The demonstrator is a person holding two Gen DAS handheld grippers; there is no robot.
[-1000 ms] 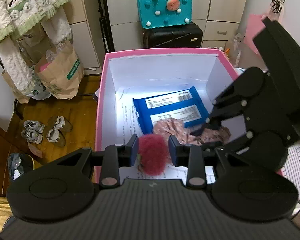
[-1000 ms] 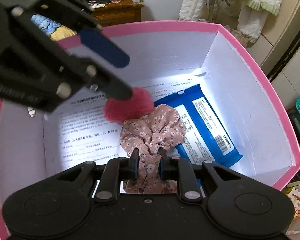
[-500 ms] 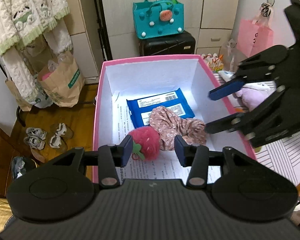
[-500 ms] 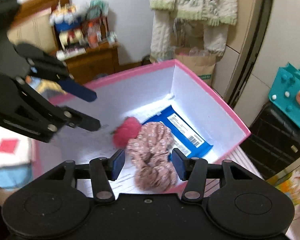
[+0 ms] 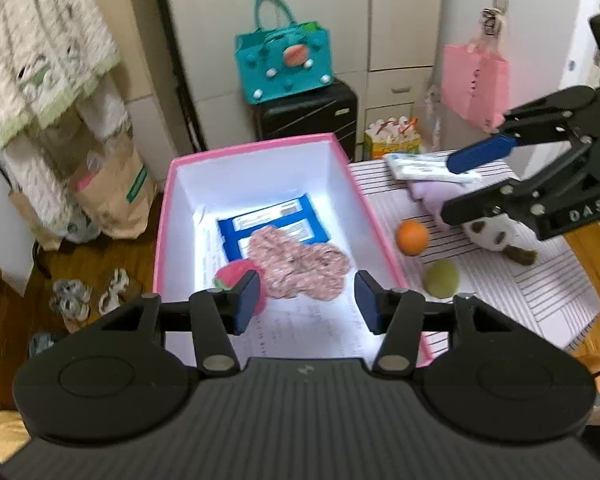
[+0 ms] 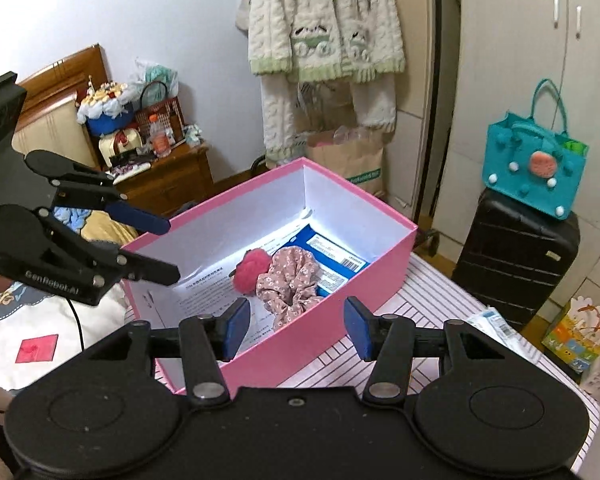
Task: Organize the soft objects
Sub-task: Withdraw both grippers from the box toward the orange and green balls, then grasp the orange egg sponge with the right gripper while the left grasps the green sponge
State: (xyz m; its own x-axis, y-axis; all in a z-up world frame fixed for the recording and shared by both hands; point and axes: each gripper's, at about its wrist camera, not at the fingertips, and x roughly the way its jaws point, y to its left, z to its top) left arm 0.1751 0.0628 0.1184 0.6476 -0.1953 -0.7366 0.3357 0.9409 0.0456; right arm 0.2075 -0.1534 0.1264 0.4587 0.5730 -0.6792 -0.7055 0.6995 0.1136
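Left wrist view first: the left gripper (image 5: 306,298) hangs with its jaws spread wide and empty above the near end of the pink box (image 5: 380,236). Just ahead of its fingertips, on the printed paper lining the box floor, lie the red plush strawberry (image 5: 236,274), the floral scrunchie (image 5: 300,262) touching it, and a blue wipes pack (image 5: 268,224) under the scrunchie's far edge; its label print is too blurred to read. To the right of the box a striped cloth (image 5: 540,296) covers the table, carrying an orange ball (image 5: 412,237), a green ball (image 5: 442,279) and a plush toy (image 5: 488,232). The right gripper (image 5: 456,186) hovers over that toy, jaws parted, with "DAS" legible on its body. Farther off stand a teal felt bag (image 5: 284,66) on a black suitcase (image 5: 306,114), and a pink bag (image 5: 474,84) hanging from a cabinet.

Right wrist view: the right gripper (image 6: 296,328) is spread and empty, with the box's near wall straight ahead of it. The left gripper (image 6: 168,248) reaches in from the left, open, marked "GenRobot.AI". Beyond it, a knitted garment (image 6: 324,20) hangs on the wall and a wooden dresser (image 6: 168,176) holds clutter.
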